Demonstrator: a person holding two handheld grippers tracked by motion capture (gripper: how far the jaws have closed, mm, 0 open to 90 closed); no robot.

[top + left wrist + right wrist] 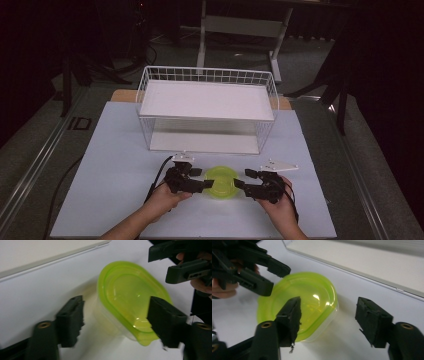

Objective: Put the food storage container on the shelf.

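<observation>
1. We saw the green-lidded container [222,182] on the white mat [110,170], at 6 o'clock of the wire rack [207,107]
2. Our left gripper [206,185] at 9 o'clock and right gripper [239,184] at 3 o'clock both stood wide open, holding nothing
3. We judged uneven closing could skid or tip the light tub

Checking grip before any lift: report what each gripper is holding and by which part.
Nothing is held. The left gripper and right gripper are both open, each straddling one side of the green-lidded clear container on the table, jaws not closed on its rim.
</observation>
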